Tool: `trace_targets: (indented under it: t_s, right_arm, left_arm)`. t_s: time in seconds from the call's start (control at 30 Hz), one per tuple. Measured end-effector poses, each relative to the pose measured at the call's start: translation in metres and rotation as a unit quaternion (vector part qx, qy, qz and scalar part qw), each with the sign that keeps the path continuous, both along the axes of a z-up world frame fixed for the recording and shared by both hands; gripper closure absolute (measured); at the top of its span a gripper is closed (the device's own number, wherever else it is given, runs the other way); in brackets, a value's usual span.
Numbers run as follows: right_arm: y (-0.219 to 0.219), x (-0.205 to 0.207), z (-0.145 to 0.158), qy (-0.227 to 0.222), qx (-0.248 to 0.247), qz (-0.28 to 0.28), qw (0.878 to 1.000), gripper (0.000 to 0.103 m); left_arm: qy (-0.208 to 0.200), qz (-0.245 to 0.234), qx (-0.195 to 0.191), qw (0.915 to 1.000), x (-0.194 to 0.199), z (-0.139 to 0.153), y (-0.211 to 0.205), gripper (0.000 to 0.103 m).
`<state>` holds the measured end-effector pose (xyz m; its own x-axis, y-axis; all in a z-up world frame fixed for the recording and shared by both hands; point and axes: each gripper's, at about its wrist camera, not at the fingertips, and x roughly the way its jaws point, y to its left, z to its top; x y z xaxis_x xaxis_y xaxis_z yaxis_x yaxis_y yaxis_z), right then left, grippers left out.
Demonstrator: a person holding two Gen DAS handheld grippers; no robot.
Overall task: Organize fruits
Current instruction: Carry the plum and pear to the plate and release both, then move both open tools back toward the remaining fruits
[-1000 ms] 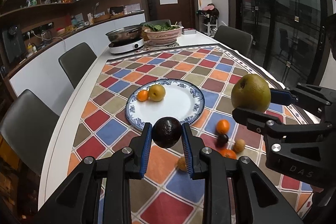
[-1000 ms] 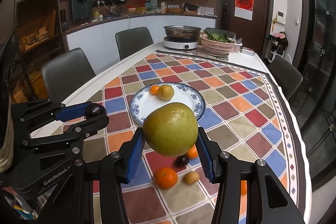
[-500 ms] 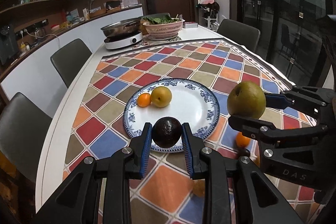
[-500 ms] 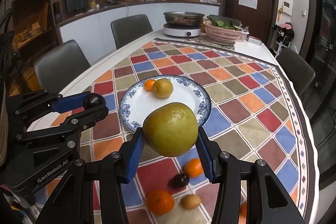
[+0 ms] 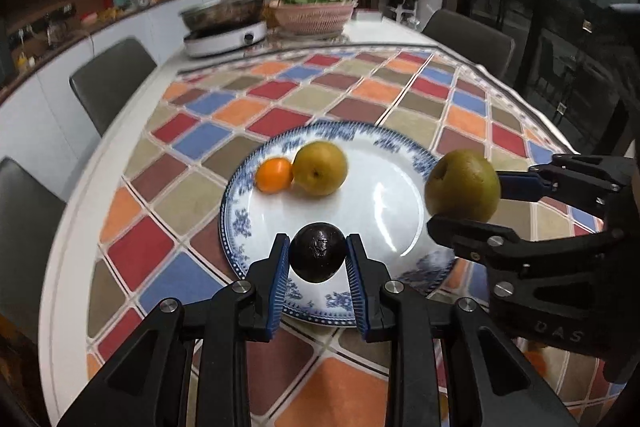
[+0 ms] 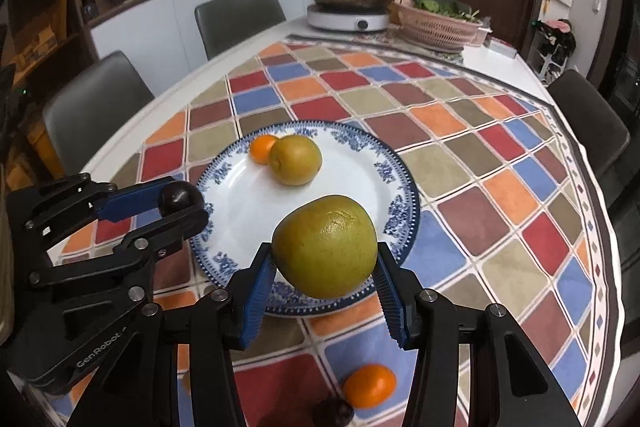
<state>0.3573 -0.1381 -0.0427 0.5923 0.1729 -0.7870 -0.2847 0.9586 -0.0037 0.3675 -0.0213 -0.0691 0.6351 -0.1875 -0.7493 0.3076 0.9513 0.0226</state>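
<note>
Pinching a small dark fruit (image 5: 318, 258), the left tool (image 5: 318, 269) grips lightly; the right tool (image 6: 325, 267) clamps a heavier, smooth pear (image 6: 325, 246) at its widest, over the plate (image 5: 394, 147).

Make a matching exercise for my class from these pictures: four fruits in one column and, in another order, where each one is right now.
Fruits
1. dark round fruit
2. large green pear
3. yellow pear
4. loose orange

Places
A. lying on the blue-and-white plate, beside a small orange
B. clamped in the right gripper
C. on the tablecloth, off the plate
D. clamped in the left gripper

Pairs: 1-D, 2-B, 3-A, 4-C
</note>
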Motion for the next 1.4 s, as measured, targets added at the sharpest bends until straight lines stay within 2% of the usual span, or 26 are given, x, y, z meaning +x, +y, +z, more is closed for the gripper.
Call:
trace_targets:
  t_s: [0.23, 0.47, 0.57, 0.67, 0.73, 0.97, 1.07, 1.17, 1.27, 1.4]
  right_arm:
    - [0.006, 0.018, -0.022, 0.031, -0.011, -0.006, 0.999, 0.053]
    - [0.005, 0.024, -0.035, 0.050, -0.018, -0.018, 0.998, 0.053]
    - [0.006, 0.021, -0.032, 0.035, -0.025, -0.016, 0.999, 0.053]
    - [0.005, 0.016, -0.025, 0.019, -0.028, -0.018, 0.999, 0.051]
    - [0.003, 0.012, -0.018, 0.012, -0.028, -0.023, 0.999, 0.042]
    - [-0.009, -0.024, 0.006, -0.027, -0.029, -0.041, 0.998, 0.041]
    - [-0.013, -0.048, 0.018, -0.048, -0.021, -0.043, 0.998, 0.041]
    - [-0.016, -0.070, 0.027, -0.063, -0.012, -0.045, 0.997, 0.041]
    - [-0.018, -0.095, 0.035, -0.075, -0.004, -0.042, 0.996, 0.035]
    - [-0.020, -0.122, 0.041, -0.087, 0.001, -0.040, 0.995, 0.035]
  left_arm:
    - [0.036, 0.005, 0.001, 0.9993, 0.018, -0.021, 0.002, 0.074]
    - [0.053, 0.008, 0.015, 0.9985, 0.023, -0.032, 0.001, 0.073]
    - [0.039, 0.015, 0.014, 0.9990, 0.018, -0.026, 0.002, 0.058]
    - [0.028, 0.017, 0.016, 0.9993, 0.012, -0.016, 0.003, 0.057]
    - [0.019, 0.022, 0.030, 0.9991, 0.005, -0.010, 0.003, 0.057]
    - [-0.013, 0.036, 0.043, 0.9983, -0.040, 0.018, 0.006, 0.055]
    - [-0.035, 0.037, 0.043, 0.9978, -0.068, 0.032, 0.005, 0.045]
    - [-0.056, 0.045, 0.033, 0.9969, -0.094, 0.044, 0.006, 0.042]
    - [-0.064, 0.051, 0.021, 0.9964, -0.119, 0.053, 0.007, 0.042]
    - [-0.073, 0.056, 0.015, 0.9957, -0.143, 0.060, 0.004, 0.041]
